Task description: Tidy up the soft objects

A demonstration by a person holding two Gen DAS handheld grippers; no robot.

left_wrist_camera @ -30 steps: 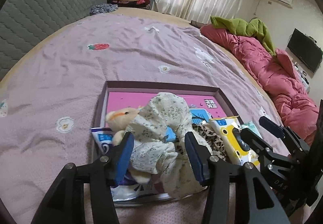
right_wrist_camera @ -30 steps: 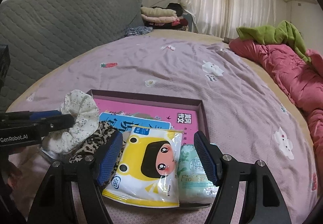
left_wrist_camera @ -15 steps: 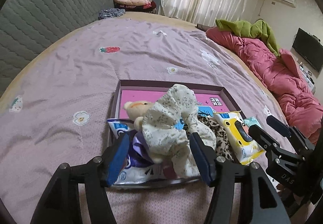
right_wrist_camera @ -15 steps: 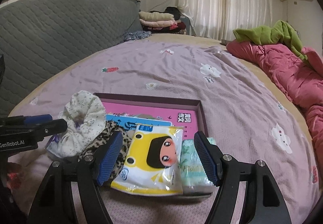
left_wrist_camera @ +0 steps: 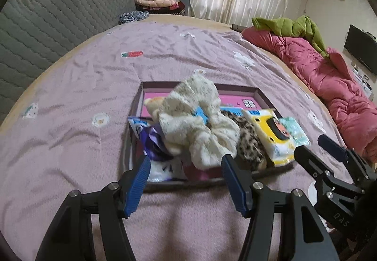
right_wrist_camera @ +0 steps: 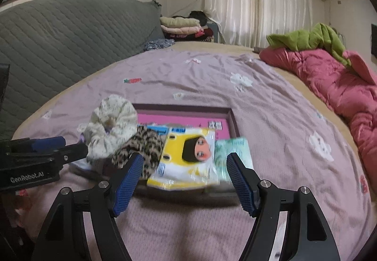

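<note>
Landmark: the shallow purple tray (left_wrist_camera: 260, 94) with a pink floor, lying on the mauve bedspread (left_wrist_camera: 77, 86).

Left gripper (left_wrist_camera: 185, 175): held over the tray's near edge with its blue pads spread wide. Its jaws have just been opening, and nothing is pressed between them; the floral cream scrunchie (left_wrist_camera: 200, 119) lies just beyond the fingertips, free of both pads.

Right gripper (right_wrist_camera: 185, 172): held over the tray's near right portion with its pads likewise wide apart and empty; the yellow wet-wipe pack (right_wrist_camera: 186, 155) lies in the gap ahead of them without contact.

Contents of the tray, from its left side to its right: a purple-and-white packet (left_wrist_camera: 153, 141) at the near left corner; a small tan plush toy (left_wrist_camera: 154, 105) behind it, partly covered by the cream scrunchie, which is heaped highest in the tray's middle; a leopard-print scrunchie (left_wrist_camera: 249, 141) touching the cream one on its right; the yellow pack, printed with a cartoon face, overlapping the tray's near rim; and a pale green tissue pack (right_wrist_camera: 233, 152) at the tray's right edge, partly under the yellow pack. A blue-printed item (right_wrist_camera: 157, 129) shows behind the leopard scrunchie.

Beyond the tray's right side, well apart from it, a red quilt (left_wrist_camera: 329, 72) carries a green garment (left_wrist_camera: 292, 25).
</note>
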